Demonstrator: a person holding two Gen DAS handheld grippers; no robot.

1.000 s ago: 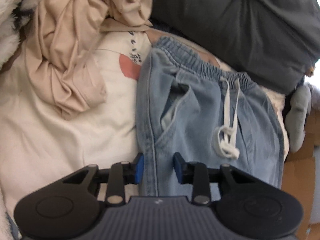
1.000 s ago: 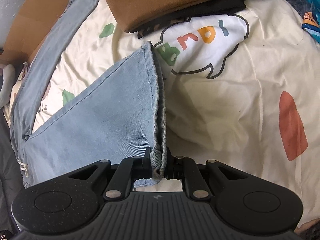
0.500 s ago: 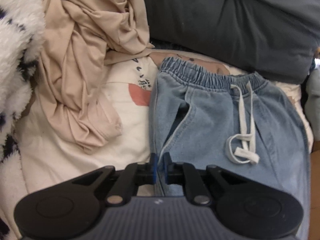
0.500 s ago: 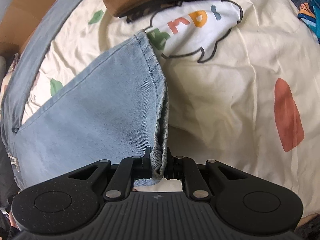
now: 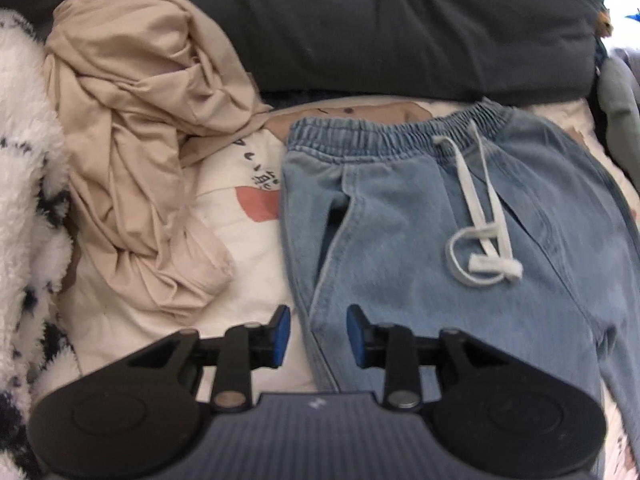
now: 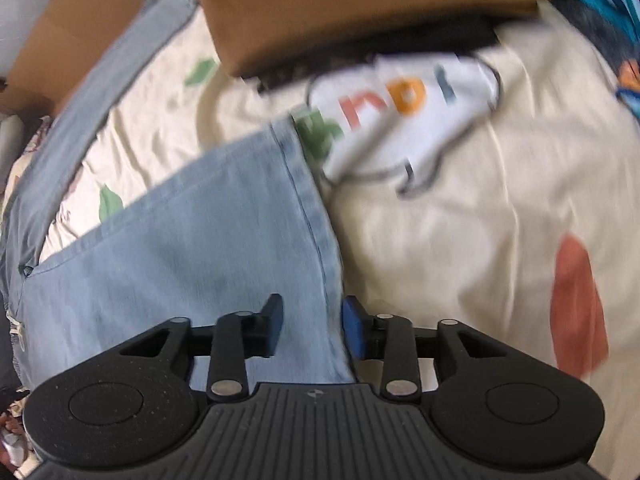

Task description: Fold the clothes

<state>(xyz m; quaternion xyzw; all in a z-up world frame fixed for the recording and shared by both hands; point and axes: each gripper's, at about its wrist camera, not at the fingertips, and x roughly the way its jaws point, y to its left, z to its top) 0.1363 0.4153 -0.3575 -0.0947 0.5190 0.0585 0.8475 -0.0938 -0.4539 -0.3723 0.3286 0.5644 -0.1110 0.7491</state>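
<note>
Light-blue denim trousers (image 5: pixel 460 240) lie flat on a cream printed bedsheet (image 6: pixel 460 240), waistband toward the dark pillow (image 5: pixel 360 20) at the sheet's far edge, one leg reaching toward a folded brown garment (image 6: pixel 360 8). The left gripper (image 5: pixel 318 334) is opening, its pads clear of the trousers' side seam between them. The right gripper (image 6: pixel 310 330) is likewise opening, the leg's hem edge loose between its parted pads.

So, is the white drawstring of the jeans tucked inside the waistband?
No. The drawstring hangs out from the waistband and lies loose on the front of the jeans.
</note>
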